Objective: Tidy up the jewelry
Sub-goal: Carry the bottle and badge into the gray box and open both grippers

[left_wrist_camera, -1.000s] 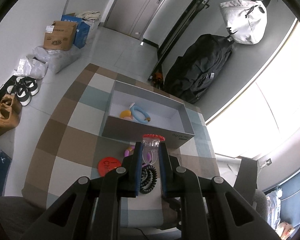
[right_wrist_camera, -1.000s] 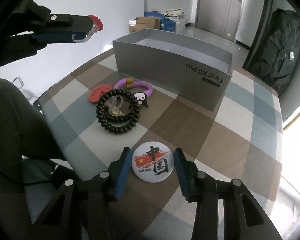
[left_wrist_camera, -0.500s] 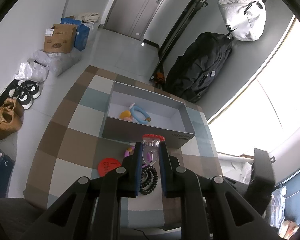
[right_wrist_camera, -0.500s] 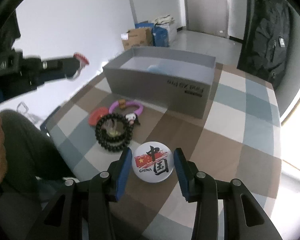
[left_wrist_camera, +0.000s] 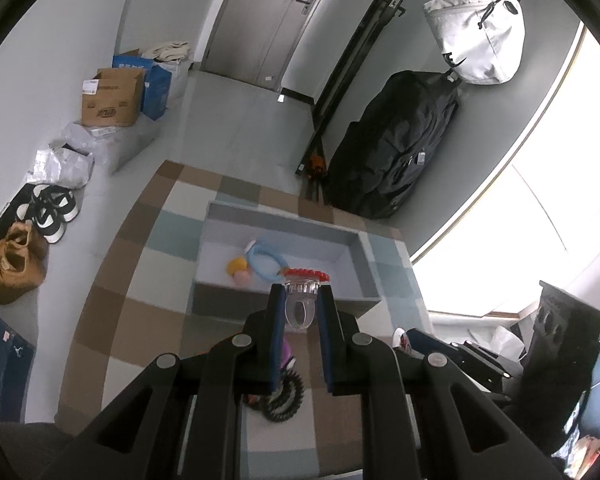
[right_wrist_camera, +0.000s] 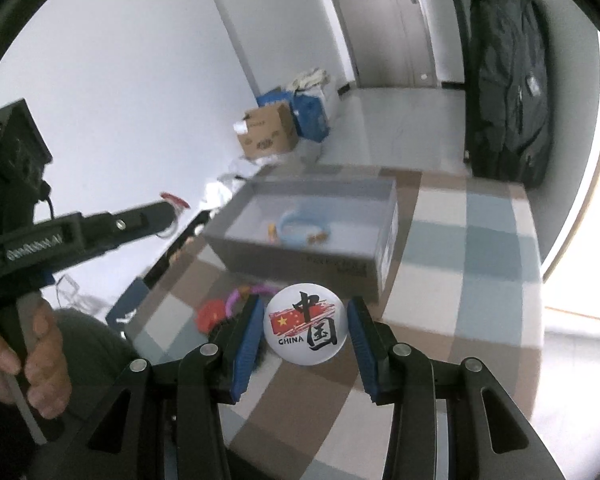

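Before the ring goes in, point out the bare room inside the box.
The box floor is bare right of the blue bracelet. Its near-left corner is crowded by that bracelet and a yellow charm.

I hold the left gripper [left_wrist_camera: 299, 312] raised, jaws clamped on a clear ring [left_wrist_camera: 300, 304]. Right gripper [right_wrist_camera: 304, 334] raised too, jaws pinching a round badge [right_wrist_camera: 305, 323].

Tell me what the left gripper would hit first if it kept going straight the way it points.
Probably the grey box. The left gripper, shut on a clear ring with a red top, points at its near wall and open inside, where a blue bracelet lies. Depth is unclear.
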